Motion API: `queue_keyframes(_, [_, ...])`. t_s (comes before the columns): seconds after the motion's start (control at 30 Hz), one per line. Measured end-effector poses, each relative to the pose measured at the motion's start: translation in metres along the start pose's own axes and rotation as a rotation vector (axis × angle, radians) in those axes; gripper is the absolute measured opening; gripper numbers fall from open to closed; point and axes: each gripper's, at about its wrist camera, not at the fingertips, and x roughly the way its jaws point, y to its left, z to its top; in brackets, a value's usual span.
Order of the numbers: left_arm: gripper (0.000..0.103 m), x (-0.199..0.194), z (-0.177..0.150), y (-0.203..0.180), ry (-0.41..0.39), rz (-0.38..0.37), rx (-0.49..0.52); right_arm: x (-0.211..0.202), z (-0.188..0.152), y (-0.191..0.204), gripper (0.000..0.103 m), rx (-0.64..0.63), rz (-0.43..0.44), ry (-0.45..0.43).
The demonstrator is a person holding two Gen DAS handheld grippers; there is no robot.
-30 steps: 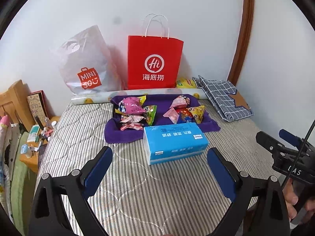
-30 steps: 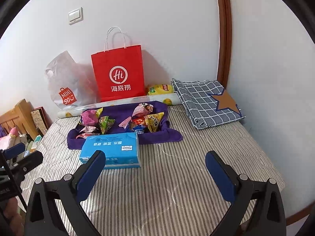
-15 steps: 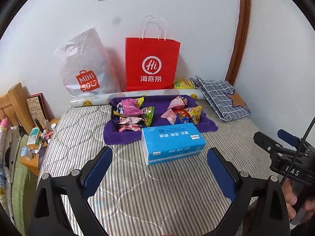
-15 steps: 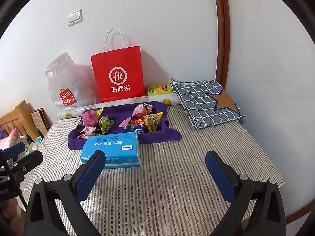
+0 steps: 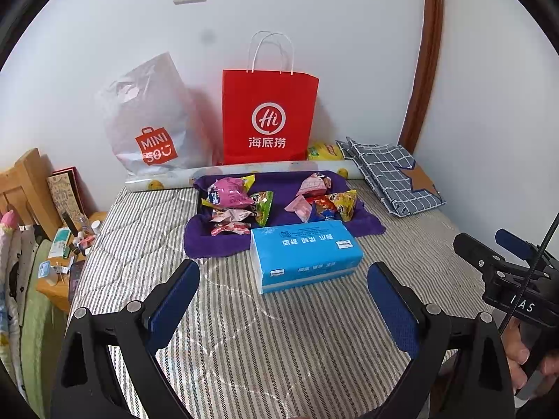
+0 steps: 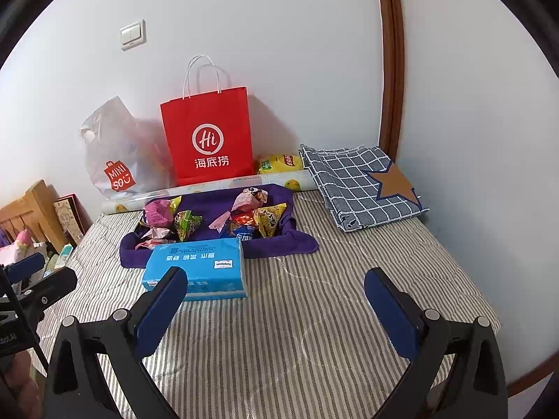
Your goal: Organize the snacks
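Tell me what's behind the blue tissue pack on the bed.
Behind the tissue pack lies a purple towel holding snack packets in two clusters. The pack covers the towel's near edge, so anything lying there can't be seen.

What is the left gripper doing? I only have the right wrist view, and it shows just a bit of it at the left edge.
Observer: The left gripper is open, with nothing between its pads, and it points at the blue tissue box.
Operator: Is a hand on the right gripper?
Observer: Yes. The left wrist view shows a hand on the handle below the right gripper.
Operator: Is any snack tucked behind the tissue box?
Observer: A small red-and-pink packet shows whole in the left wrist view. It lies on the purple cloth, just left of the box's far corner.
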Motion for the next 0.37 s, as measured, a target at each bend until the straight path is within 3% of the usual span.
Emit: queue_keyframes(0.37, [0.097,-0.0023,0.0004,-0.0018,-0.006,0.003,-0.005,-0.004,0.0012,-0.0009,0.102,0.001,0.001,-0.009])
